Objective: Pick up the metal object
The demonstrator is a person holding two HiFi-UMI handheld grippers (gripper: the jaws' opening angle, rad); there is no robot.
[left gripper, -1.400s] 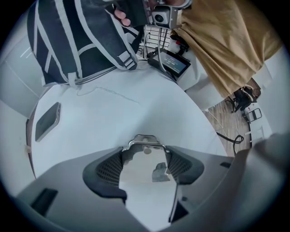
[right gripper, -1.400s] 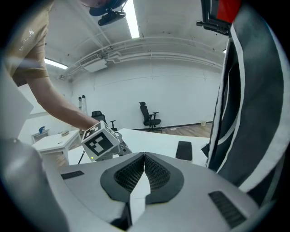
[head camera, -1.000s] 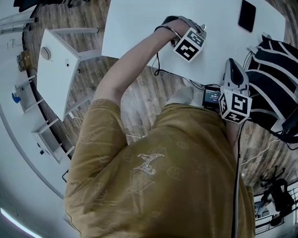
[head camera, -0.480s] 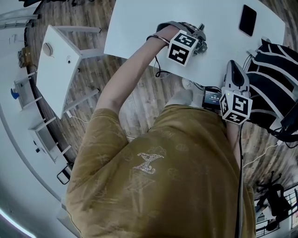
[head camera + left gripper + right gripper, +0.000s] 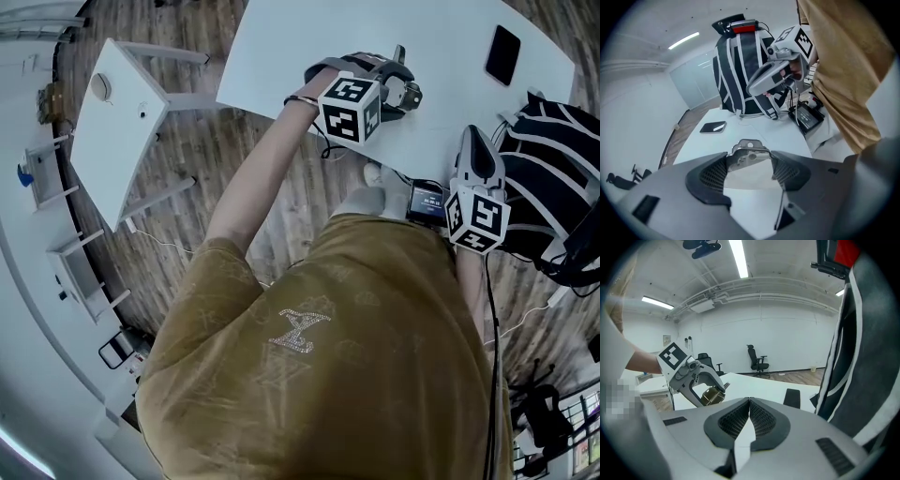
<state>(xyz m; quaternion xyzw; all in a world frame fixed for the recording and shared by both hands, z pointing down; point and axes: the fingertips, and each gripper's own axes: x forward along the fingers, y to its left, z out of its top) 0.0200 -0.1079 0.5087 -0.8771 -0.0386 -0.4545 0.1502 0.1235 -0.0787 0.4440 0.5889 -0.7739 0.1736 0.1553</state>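
The left gripper [image 5: 403, 82] clamps its jaws on the metal object [image 5: 749, 154], which seems to hang just clear of the white table [image 5: 281, 42]. To the right, near the striped backpack [image 5: 553, 178], the right gripper [image 5: 749, 414] has its jaws pressed together, empty.

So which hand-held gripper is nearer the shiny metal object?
Left: the left hand-held gripper clamps the shiny metal object. The right hand-held gripper, shut and empty, is well apart.

Left claw [image 5: 749, 161] gripping, right claw [image 5: 749, 416] closed
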